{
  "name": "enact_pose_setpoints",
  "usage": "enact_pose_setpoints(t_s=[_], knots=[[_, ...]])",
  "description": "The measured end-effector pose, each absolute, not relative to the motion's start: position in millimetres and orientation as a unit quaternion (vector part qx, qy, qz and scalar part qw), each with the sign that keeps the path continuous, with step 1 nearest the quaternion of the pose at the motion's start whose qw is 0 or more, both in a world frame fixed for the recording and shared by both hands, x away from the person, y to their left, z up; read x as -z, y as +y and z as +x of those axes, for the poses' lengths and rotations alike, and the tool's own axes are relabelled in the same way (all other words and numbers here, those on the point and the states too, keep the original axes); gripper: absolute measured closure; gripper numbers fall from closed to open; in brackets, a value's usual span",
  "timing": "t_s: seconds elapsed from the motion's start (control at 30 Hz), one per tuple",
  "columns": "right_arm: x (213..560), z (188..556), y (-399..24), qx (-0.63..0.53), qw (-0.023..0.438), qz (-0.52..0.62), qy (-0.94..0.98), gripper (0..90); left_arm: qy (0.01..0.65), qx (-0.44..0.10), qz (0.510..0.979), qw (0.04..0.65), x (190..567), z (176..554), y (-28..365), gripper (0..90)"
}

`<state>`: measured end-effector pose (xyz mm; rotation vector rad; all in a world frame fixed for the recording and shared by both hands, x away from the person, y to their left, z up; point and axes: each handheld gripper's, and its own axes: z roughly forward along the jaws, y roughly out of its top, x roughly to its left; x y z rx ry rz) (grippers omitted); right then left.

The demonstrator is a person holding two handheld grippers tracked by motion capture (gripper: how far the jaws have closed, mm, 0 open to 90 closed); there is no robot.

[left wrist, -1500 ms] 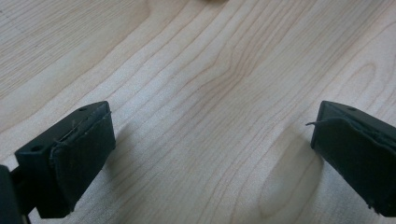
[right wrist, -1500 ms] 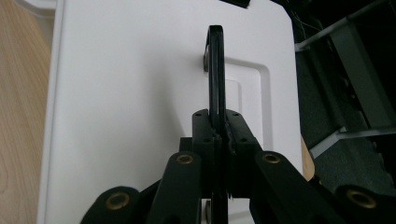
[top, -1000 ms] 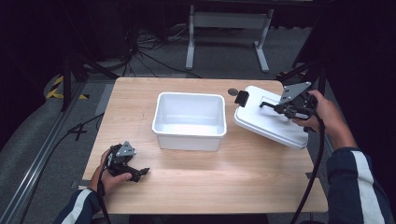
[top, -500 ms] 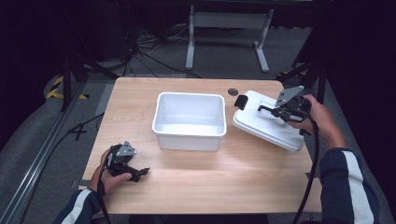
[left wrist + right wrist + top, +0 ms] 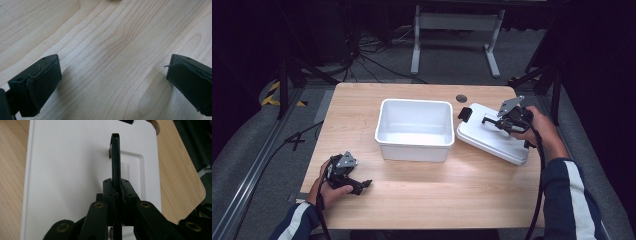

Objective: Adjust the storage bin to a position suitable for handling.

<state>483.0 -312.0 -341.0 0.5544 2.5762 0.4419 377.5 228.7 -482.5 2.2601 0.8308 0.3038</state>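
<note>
A white open bin [image 5: 414, 129] stands mid-table. To its right lies the white lid [image 5: 489, 134], tilted, with a black latch [image 5: 464, 114] at its near-bin end. My right gripper [image 5: 492, 120] is shut on the lid's black handle [image 5: 115, 157], which stands upright from the lid's recessed middle [image 5: 75, 170] in the right gripper view. My left gripper [image 5: 362, 184] rests at the table's front left, held by a hand. Its pads [image 5: 45, 80] stand wide apart over bare wood, with nothing between them.
The wooden table [image 5: 422, 205] has a round cable hole [image 5: 461, 98] behind the lid. A metal stand [image 5: 455, 25] and cables lie on the dark floor beyond the far edge. A rail runs along the left side of the table.
The right hand and gripper have moved slightly left and toward the person, with the lid shifting a little along with them. The left gripper has stayed put.
</note>
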Motion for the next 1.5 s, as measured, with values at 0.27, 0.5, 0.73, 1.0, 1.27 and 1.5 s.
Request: enact_pose_setpoints(t_s=[0.27, 0.5, 0.73, 1.0, 1.27, 1.5], knots=[[364, 493, -304, -0.147, 0.217, 0.206, 0.943, 84.7, 0.319, -0.116, 0.874, 0.348, 482, 378, 229, 0.2], [374, 496, -300, -0.141, 0.212, 0.211, 0.944, 84.7, 0.319, -0.117, 0.873, 0.35, 482, 378, 229, 0.2], [378, 497, -302, -0.142, 0.209, 0.216, 0.943, 84.6, 0.319, -0.116, 0.874, 0.348, 482, 378, 229, 0.2], [383, 497, -305, -0.143, 0.204, 0.225, 0.942, 84.2, 0.319, -0.117, 0.873, 0.35, 483, 378, 229, 0.2], [379, 496, -308, -0.17, 0.208, 0.237, 0.934, 81.2, 0.318, -0.116, 0.874, 0.348, 482, 378, 229, 0.2], [375, 494, -311, -0.182, 0.207, 0.242, 0.93, 77.2, 0.319, -0.117, 0.874, 0.349, 482, 378, 229, 0.2]])
